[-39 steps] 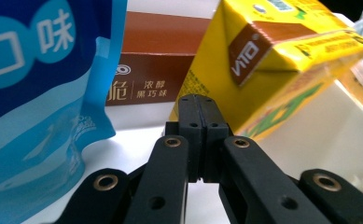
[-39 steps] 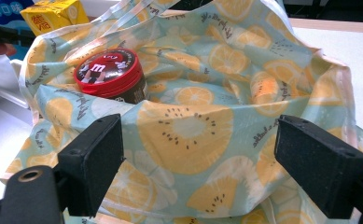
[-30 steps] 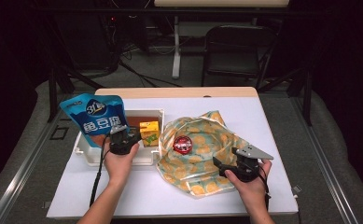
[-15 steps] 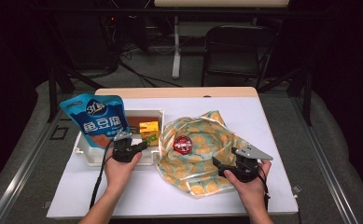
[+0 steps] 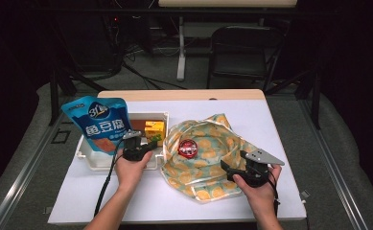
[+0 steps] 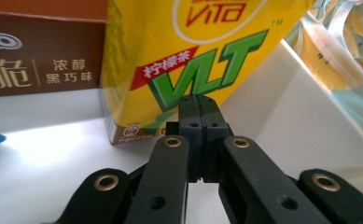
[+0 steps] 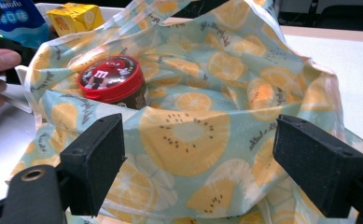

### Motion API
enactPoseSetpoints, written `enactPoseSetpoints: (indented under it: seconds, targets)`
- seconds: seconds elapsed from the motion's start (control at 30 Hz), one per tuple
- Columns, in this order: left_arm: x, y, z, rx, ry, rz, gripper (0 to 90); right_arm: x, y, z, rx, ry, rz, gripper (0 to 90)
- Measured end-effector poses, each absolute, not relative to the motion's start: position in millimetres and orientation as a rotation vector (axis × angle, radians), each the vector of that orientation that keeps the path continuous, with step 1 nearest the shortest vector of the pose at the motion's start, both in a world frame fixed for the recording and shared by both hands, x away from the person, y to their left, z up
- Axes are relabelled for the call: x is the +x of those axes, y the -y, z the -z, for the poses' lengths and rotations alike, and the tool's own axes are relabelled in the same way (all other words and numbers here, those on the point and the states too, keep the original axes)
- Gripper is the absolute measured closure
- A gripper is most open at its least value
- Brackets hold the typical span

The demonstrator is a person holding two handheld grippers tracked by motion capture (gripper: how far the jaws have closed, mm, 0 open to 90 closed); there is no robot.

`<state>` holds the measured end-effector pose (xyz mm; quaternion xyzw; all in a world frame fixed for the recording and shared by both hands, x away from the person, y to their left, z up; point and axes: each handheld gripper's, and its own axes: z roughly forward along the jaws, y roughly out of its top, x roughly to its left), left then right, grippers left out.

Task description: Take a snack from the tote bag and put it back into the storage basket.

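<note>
A yellow lemon-tea carton (image 6: 184, 51) stands in a white tray (image 5: 90, 160), next to a brown box (image 6: 44, 60). My left gripper (image 6: 198, 105) is shut with nothing between its jaws, and its tips sit just in front of the carton's lower edge. In the high view the left gripper (image 5: 148, 143) points right at the yellow carton (image 5: 154, 130). A fruit-print bag (image 7: 193, 130) lies open on the table with a red-lidded jar (image 7: 110, 79) inside it. My right gripper (image 7: 207, 163) is open, its pads (image 7: 95, 163) wide apart over the bag's near edge.
A blue snack pouch (image 5: 101, 123) leans at the tray's left end. The fruit-print bag (image 5: 208, 153) with the jar (image 5: 188, 147) lies right of the tray, and the right gripper (image 5: 226, 168) is at its near right edge. A chair (image 5: 241, 52) stands beyond the table.
My left gripper has moved a little to the right inside the tray, closer to the yellow carton. The right hand has stayed where it was.
</note>
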<state>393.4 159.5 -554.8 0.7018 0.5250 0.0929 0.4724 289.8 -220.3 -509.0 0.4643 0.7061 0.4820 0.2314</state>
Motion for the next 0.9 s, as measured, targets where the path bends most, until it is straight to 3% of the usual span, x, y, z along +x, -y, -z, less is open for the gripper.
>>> enactPoseSetpoints:
  seconds: [0.47, 0.7, 0.9]
  targets:
    - [351, -176, 536, 1.736, -1.153, -0.331, 84.5, 284, 204, 496, 1.175, -1.908, -1.440, 31.3]
    - [330, -189, 532, 1.713, -1.058, -0.337, 61.1, 292, 189, 487, 1.185, -1.890, -1.481, 30.2]
    - [321, -196, 525, 1.750, -1.026, -0.344, 53.1, 300, 179, 488, 1.178, -1.933, -1.508, 32.0]
